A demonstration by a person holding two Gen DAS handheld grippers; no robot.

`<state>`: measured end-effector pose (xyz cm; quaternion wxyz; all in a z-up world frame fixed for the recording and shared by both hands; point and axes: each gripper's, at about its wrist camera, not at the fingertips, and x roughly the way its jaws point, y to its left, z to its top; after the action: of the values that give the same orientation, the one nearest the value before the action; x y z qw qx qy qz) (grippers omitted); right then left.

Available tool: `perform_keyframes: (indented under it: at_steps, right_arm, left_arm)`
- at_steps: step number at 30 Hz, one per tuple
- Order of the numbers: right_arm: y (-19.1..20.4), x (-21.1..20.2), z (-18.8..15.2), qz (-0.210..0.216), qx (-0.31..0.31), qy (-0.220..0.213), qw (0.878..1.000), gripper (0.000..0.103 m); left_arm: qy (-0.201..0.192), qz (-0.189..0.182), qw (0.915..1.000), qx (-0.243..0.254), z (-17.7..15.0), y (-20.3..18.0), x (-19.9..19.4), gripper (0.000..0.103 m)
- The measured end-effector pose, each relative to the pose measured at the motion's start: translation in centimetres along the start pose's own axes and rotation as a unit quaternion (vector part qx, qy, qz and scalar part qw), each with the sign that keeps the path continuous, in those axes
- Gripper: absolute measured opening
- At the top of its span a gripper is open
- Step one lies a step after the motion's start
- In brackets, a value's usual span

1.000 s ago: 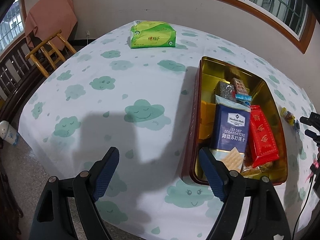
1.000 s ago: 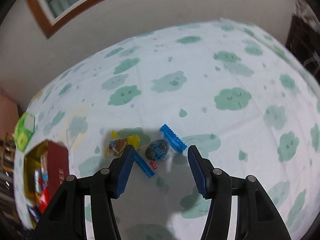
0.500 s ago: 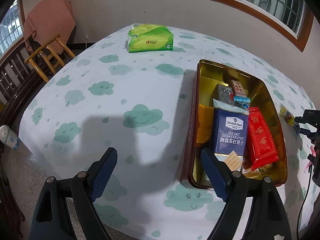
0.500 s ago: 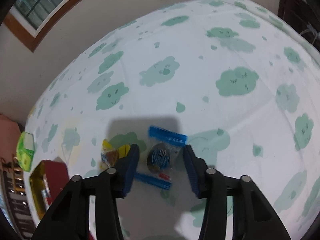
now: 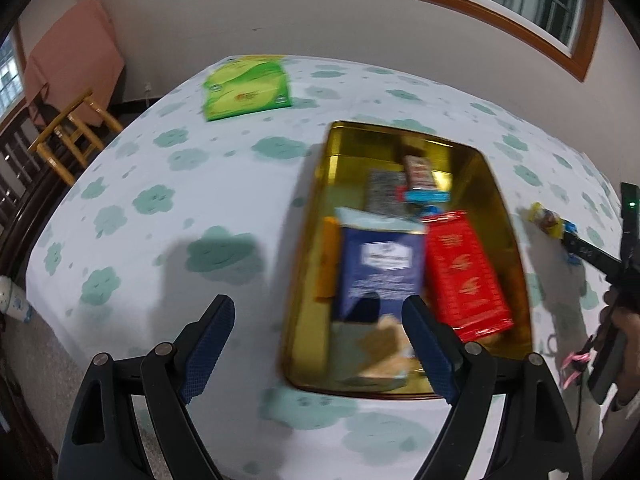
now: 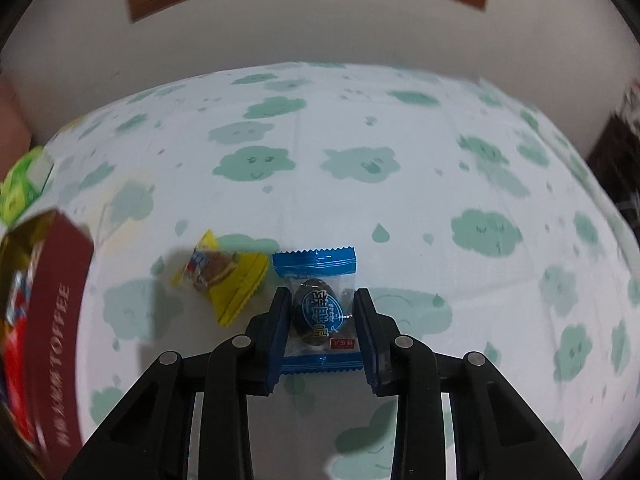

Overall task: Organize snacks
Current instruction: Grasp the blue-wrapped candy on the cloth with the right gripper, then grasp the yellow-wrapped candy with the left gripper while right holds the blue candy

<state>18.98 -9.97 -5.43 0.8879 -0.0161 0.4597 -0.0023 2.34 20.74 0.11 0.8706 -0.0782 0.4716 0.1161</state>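
A gold tin (image 5: 348, 148) with dark red outer walls (image 6: 56, 320) stands on the cloud-print tablecloth. Inside it lie a blue cracker pack (image 5: 380, 264), a red packet (image 5: 464, 276) and smaller snacks. My left gripper (image 5: 318, 304) hangs open and empty above the tin's near left corner. To the right of the tin, my right gripper (image 6: 322, 294) is closing on a blue-edged clear candy packet (image 6: 316, 308). Its pads press on both sides of the packet, which lies on the cloth. A yellow wrapped candy (image 6: 224, 276) lies just left of it, and also shows in the left wrist view (image 5: 546, 218).
A green tissue pack (image 5: 246, 88) sits at the table's far left. Beyond the left table edge stand a wooden chair (image 5: 68, 136) and a pink cloth (image 5: 72, 52). A person's hand (image 5: 624, 320) shows at the right edge. A wall with a window lies behind the table.
My right gripper sank to the cloth, rolled, and narrowed its jaws onto the blue candy packet. My left gripper shifted toward the tin, staying open.
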Motion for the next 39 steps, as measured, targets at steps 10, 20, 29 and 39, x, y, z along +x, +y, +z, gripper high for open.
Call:
perform_keyframes:
  at_steps: [10,20,29,39]
  right_arm:
    - [-2.9,-0.7,-1.4,0.017,-0.029,-0.027,0.999,0.030]
    - [-9.7,-0.7,-1.8,-0.022,-0.024,-0.036,0.999,0.030]
    - [-14.9,-0.6,-1.9,-0.041,-0.019,-0.041,0.998,0.030]
    - [-16.4,-0.5,-1.9,-0.022,-0.002,-0.041,0.999,0.030]
  left_arm:
    - [-0.009,-0.039,0.9972,0.064,1.3,-8.3,-0.1,0.083]
    - [-0.021,-0.082,0.9864,0.141,2.0,-18.5,0.8,0.083]
    - [-0.013,-0.084,0.9819,0.170,2.7,-23.8,3.0,0.083]
    - [-0.013,-0.084,0.9795,0.182,3.5,-26.6,5.9,0.083]
